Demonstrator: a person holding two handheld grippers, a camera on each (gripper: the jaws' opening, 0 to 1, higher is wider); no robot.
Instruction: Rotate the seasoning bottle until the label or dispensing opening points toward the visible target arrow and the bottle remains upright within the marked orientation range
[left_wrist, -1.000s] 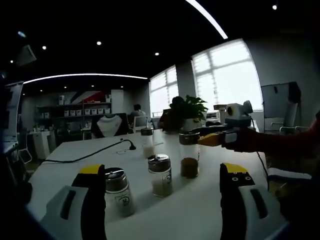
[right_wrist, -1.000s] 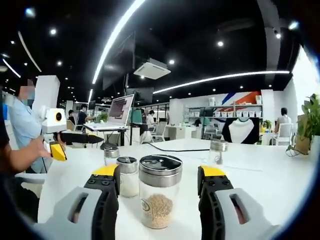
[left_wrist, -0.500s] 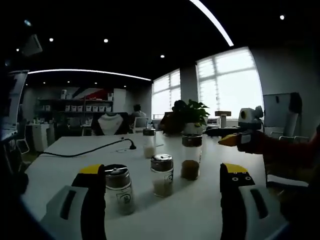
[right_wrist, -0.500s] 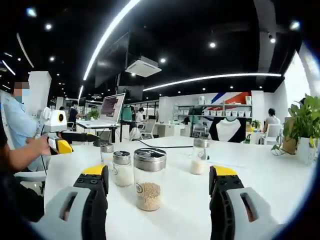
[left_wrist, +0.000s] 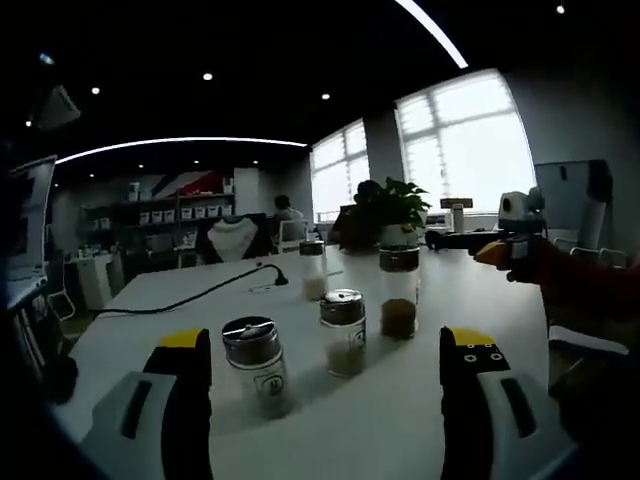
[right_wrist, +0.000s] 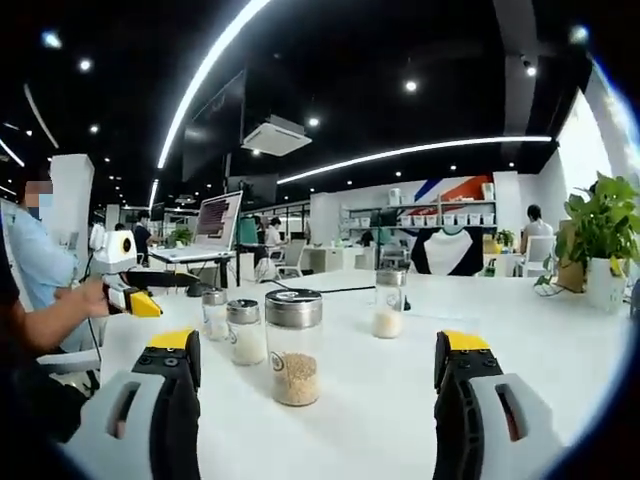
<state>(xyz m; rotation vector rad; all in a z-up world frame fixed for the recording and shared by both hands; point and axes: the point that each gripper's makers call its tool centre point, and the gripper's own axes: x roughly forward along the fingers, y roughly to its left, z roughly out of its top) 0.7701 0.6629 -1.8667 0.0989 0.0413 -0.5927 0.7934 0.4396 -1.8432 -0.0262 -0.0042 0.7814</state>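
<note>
Several glass seasoning bottles with metal caps stand upright on a white table (left_wrist: 400, 420). In the left gripper view, a labelled bottle (left_wrist: 257, 365) is nearest, just past my left jaw. Beyond it stand a pale-filled one (left_wrist: 343, 332), a brown-filled one (left_wrist: 398, 292) and a far one (left_wrist: 313, 270). My left gripper (left_wrist: 325, 340) is open and holds nothing. In the right gripper view, the brown-grain bottle (right_wrist: 293, 347) stands ahead between the jaws, apart from them. My right gripper (right_wrist: 317, 342) is open wide. The left gripper (right_wrist: 125, 285) is held at the table's left.
Three more bottles (right_wrist: 245, 332) (right_wrist: 214, 313) (right_wrist: 388, 303) stand behind the nearest one. A black cable (left_wrist: 200, 297) crosses the table. A potted plant (left_wrist: 385, 205) sits at the far end. A laptop (right_wrist: 218, 225) and people are in the background. The right gripper (left_wrist: 505, 245) is held over the table's right edge.
My right gripper's jaws have spread wider and it has drawn back from the brown-grain bottle. The left gripper view has shifted, its jaws unchanged. The bottles stay in place.
</note>
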